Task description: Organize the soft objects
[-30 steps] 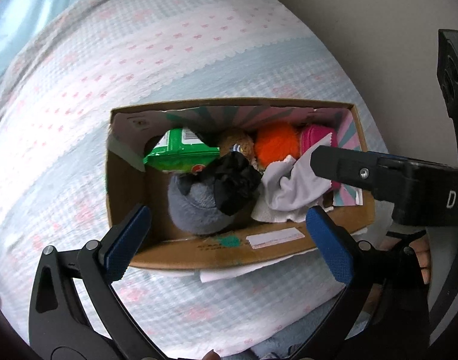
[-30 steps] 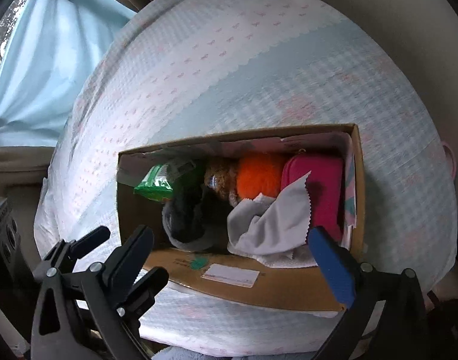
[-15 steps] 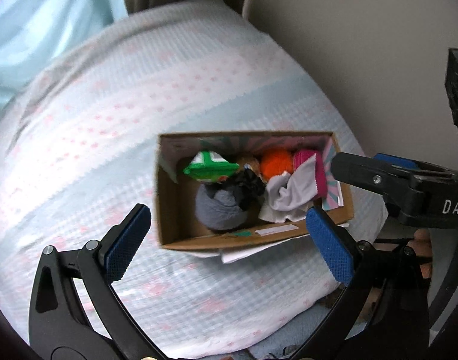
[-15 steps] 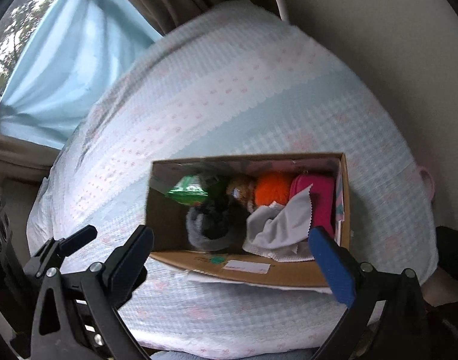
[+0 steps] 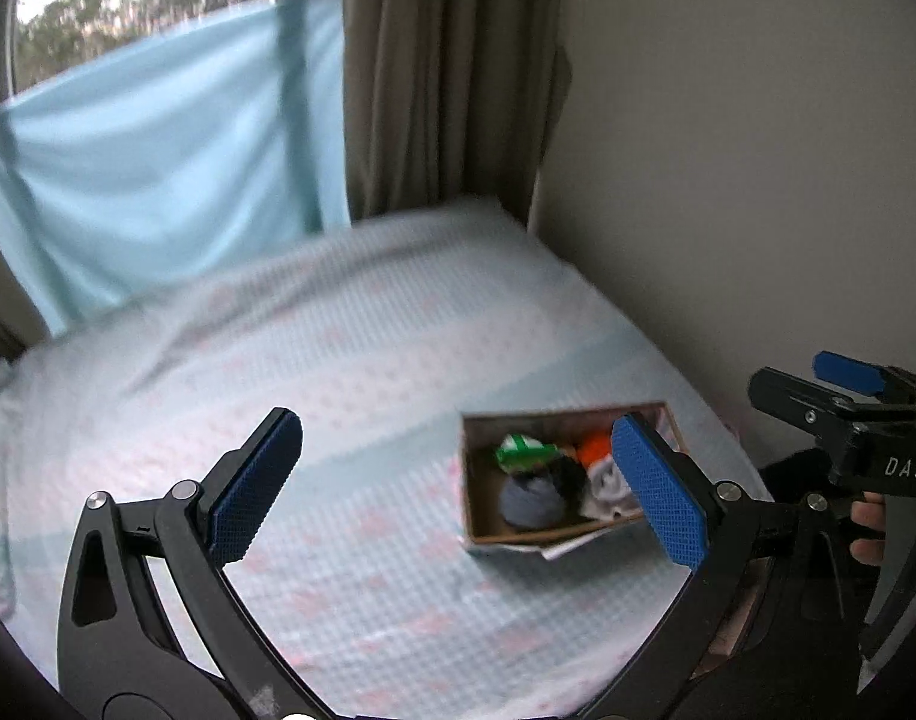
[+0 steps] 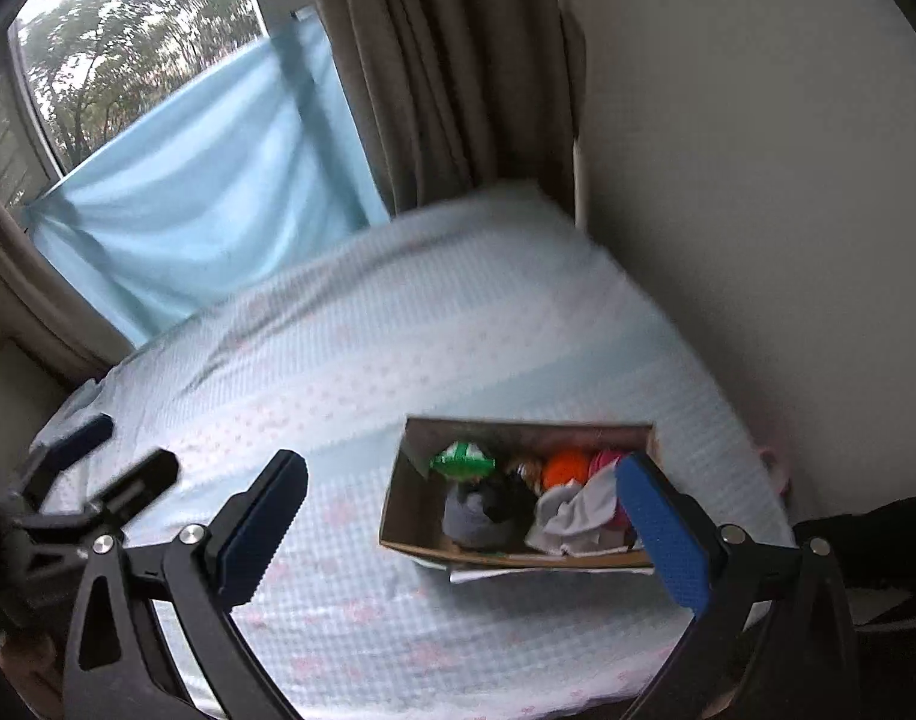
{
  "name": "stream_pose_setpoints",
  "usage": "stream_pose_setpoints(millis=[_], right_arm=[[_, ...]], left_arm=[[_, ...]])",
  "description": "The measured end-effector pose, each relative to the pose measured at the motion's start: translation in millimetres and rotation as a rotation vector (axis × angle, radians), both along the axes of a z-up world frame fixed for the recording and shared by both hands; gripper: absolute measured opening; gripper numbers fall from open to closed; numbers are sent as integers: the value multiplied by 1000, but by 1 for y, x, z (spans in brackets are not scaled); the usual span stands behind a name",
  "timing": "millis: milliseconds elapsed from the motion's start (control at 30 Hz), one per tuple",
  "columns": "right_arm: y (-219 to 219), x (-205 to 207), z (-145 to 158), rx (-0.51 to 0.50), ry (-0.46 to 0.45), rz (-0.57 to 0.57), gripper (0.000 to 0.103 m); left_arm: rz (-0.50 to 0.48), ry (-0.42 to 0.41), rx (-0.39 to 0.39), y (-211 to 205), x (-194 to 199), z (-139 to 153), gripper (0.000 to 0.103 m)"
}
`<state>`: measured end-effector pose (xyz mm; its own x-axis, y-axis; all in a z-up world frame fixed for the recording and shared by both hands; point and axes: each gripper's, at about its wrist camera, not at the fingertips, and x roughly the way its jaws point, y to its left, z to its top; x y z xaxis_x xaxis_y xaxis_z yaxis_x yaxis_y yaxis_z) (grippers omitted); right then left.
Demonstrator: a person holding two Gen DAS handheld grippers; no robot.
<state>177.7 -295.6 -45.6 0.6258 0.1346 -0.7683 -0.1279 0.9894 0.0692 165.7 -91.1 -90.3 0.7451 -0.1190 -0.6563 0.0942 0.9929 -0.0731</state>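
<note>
Both grippers, left (image 5: 458,492) and right (image 6: 464,528), wide open and empty above the filled cardboard box (image 6: 410,504).

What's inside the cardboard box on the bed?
The cardboard box holds a green packet, a grey plush, something black, an orange ball, a pink item and white cloth. Anything underneath is covered.
</note>
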Motion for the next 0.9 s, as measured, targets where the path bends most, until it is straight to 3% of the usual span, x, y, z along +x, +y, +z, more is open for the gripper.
stream_pose_setpoints(millis=[233,433,900], right_arm=[[28,-55,47,-36,-164,-58,103],[42,-86,61,-85,-256,-101,103],[56,-106,66,-108,-299,-149,103]], left_arm=[[-13,-125,-12,31,-43,43,103],[-16,-194,-7,47,-73,60,103],[-39,-244,4,47,-90,67,103]])
